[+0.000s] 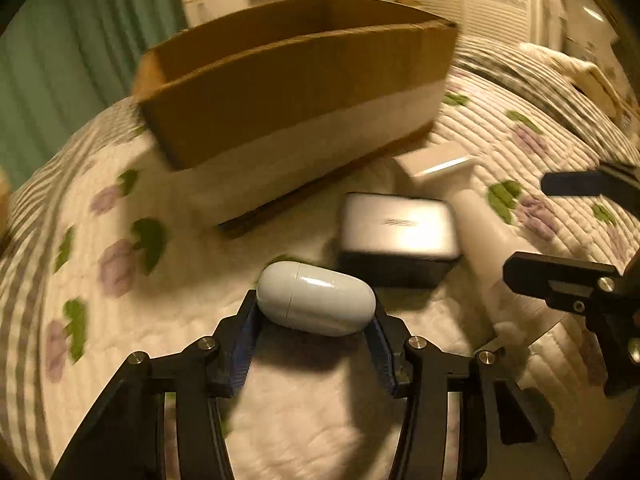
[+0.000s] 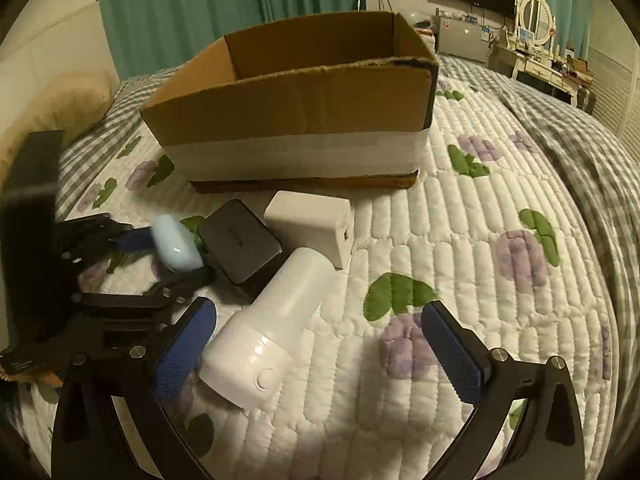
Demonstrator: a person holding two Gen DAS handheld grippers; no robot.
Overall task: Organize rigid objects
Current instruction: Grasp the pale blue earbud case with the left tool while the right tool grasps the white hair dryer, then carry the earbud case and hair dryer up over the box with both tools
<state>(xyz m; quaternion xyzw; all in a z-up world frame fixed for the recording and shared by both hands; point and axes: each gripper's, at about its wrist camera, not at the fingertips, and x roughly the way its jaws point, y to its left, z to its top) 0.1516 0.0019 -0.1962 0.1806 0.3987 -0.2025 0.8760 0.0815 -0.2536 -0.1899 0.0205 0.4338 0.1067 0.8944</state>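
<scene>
My left gripper (image 1: 315, 309) is shut on a pale oval case (image 1: 316, 302), its blue pads pressing on both ends just above the quilt. The right wrist view shows the same case (image 2: 176, 248) in that gripper. My right gripper (image 2: 318, 316) stands open low over the bed. A white torch-shaped cylinder (image 2: 272, 320) lies by its left finger, untouched. Beyond it are a dark box with a grey lid (image 2: 240, 240) and a white charger block (image 2: 312, 224). An open cardboard box (image 2: 296, 104) stands behind them, tilted in the left wrist view (image 1: 280, 112).
Everything lies on a quilted bedspread (image 2: 460, 208) with purple flowers and a checked border. A pillow (image 2: 76, 100) lies at the far left, with green curtains (image 2: 224, 4) behind. A dressing table with a mirror (image 2: 536, 40) stands at the back right.
</scene>
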